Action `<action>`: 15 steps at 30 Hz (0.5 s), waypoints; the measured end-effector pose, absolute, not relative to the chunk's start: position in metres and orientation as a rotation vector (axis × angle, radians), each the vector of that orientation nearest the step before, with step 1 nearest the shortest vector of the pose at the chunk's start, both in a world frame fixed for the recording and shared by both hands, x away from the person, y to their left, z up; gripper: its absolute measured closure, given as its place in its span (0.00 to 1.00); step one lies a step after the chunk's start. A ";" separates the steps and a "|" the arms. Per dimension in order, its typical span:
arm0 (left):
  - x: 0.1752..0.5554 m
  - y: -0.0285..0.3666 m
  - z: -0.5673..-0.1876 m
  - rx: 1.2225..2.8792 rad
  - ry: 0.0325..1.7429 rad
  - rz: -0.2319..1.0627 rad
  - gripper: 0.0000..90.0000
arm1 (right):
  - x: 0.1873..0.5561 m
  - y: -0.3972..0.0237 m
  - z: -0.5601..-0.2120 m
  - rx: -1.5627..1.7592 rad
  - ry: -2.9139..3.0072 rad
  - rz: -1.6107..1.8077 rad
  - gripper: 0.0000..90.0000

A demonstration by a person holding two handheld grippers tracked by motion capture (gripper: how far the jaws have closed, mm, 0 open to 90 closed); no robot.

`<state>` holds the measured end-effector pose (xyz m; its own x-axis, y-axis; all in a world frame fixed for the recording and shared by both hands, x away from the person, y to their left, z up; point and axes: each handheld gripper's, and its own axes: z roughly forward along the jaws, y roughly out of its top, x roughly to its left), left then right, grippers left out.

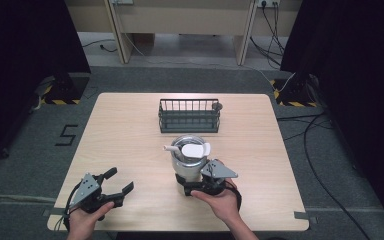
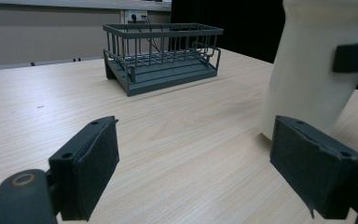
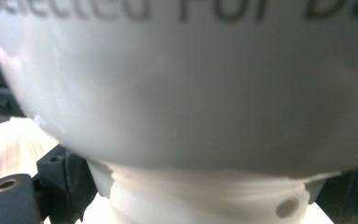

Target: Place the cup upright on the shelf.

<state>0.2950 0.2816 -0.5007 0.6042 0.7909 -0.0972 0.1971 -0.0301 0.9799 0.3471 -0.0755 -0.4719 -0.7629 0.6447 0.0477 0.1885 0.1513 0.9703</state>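
Right gripper [image 1: 198,188]: you hold it at the near middle of the table, its jaws clamped on the narrow base of the tumbler – in the right gripper view a black pad presses in on each side of that base.
Tumbler [image 1: 189,161]: it stands upright on the table just in front of your right hand [image 1: 221,199], white and wide in the body, tapering to the foot where the jaws grip. In the right gripper view its wall carries dark lettering, cut off at the top edge. In the left gripper view it rises at the right edge, with the other gripper's jaw across it.
Lid [image 1: 195,149]: a white lid sits on top of the tumbler, with a short white spout or straw [image 1: 170,148] poking out to the left.
Left gripper [image 1: 114,186]: you hold it at the near left of the table, jaws spread wide with bare wood between them – it touches nothing and sits well apart from the tumbler.
Rack [image 1: 189,115]: a dark wire rack stands beyond the tumbler, toward the far edge, near it but not touching.
Table [image 1: 130,135]: pale wood, otherwise bare around both grippers.
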 end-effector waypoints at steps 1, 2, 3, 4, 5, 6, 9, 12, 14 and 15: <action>0.295 0.282 -0.501 1.563 0.855 0.583 0.16 | 0.349 -0.076 -0.470 0.793 2.050 1.643 0.12; 0.295 0.282 -0.501 1.563 0.855 0.583 0.16 | 0.351 -0.075 -0.468 0.792 2.046 1.643 0.12; 0.295 0.282 -0.501 1.562 0.856 0.582 0.16 | 0.354 -0.075 -0.465 0.792 2.043 1.644 0.12; 0.295 0.282 -0.501 1.561 0.857 0.581 0.16 | 0.356 -0.075 -0.463 0.791 2.040 1.644 0.12; 0.295 0.282 -0.501 1.559 0.857 0.581 0.16 | 0.358 -0.075 -0.460 0.795 2.037 1.643 0.12; 0.295 0.282 -0.501 1.559 0.857 0.581 0.16 | 0.360 -0.075 -0.458 0.794 2.031 1.641 0.12; 0.295 0.282 -0.501 1.556 0.858 0.579 0.16 | 0.368 -0.076 -0.452 0.804 2.015 1.638 0.12; 0.295 0.282 -0.501 1.555 0.858 0.579 0.16 | 0.376 -0.077 -0.445 0.817 2.001 1.642 0.12; 0.295 0.282 -0.501 1.556 0.858 0.577 0.16 | 0.378 -0.077 -0.443 0.816 1.998 1.640 0.12; 0.296 0.282 -0.501 1.557 0.859 0.576 0.16 | 0.383 -0.076 -0.438 0.813 1.991 1.631 0.12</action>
<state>0.2958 0.2821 -0.5011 0.6036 0.7900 -0.1071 0.2005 -0.0204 0.9795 0.3833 -0.0765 -0.4382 -0.7309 0.6818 0.0304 0.1642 0.1325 0.9775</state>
